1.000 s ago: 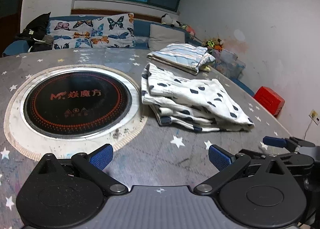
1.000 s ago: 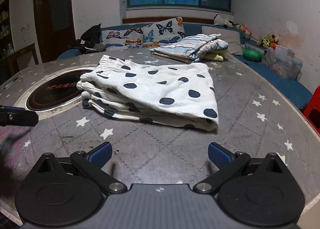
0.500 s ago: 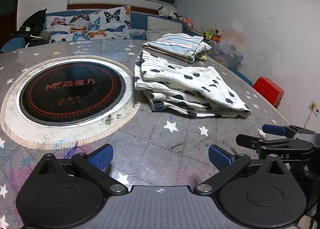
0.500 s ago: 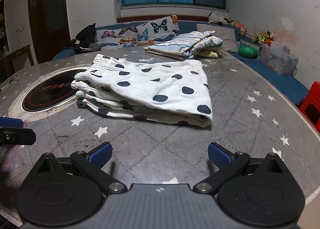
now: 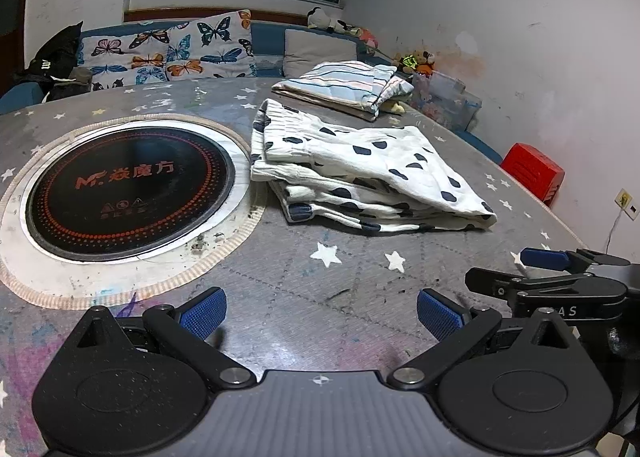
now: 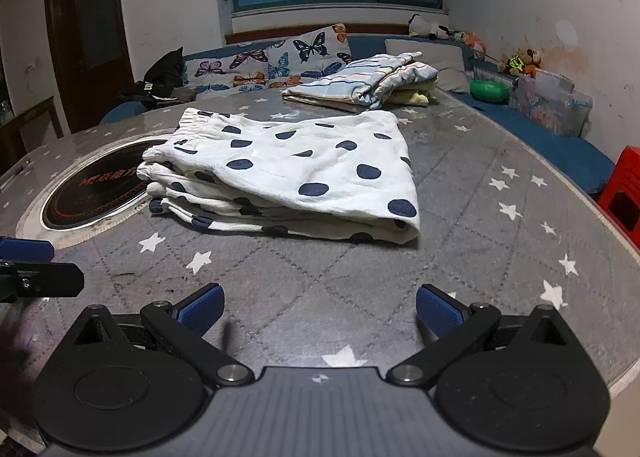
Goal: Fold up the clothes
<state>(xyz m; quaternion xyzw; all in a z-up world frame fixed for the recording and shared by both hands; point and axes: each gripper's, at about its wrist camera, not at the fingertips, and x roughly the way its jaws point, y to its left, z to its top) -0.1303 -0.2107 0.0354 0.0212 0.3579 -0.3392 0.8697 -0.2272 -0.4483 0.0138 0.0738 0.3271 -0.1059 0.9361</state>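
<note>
A white garment with dark blue dots [image 5: 360, 173] lies folded in a neat stack on the grey star-patterned table [image 5: 320, 289]; it also shows in the right wrist view [image 6: 288, 177]. My left gripper [image 5: 320, 315] is open and empty, near the table's front edge, well short of the garment. My right gripper [image 6: 318, 311] is open and empty, also short of the garment. The right gripper's fingers [image 5: 544, 259] show at the right of the left wrist view. The left gripper's finger [image 6: 26, 249] shows at the left edge of the right wrist view.
A round black induction plate [image 5: 128, 189] is set in the table left of the garment. A folded striped blue stack [image 5: 344, 87] lies at the far side. Behind are a sofa with butterfly cushions [image 5: 168, 53], a red stool [image 5: 532, 173] and toy clutter [image 6: 548, 97].
Both grippers have drawn back from the folded garment toward the table's near edge, staying open. The garment has not moved.
</note>
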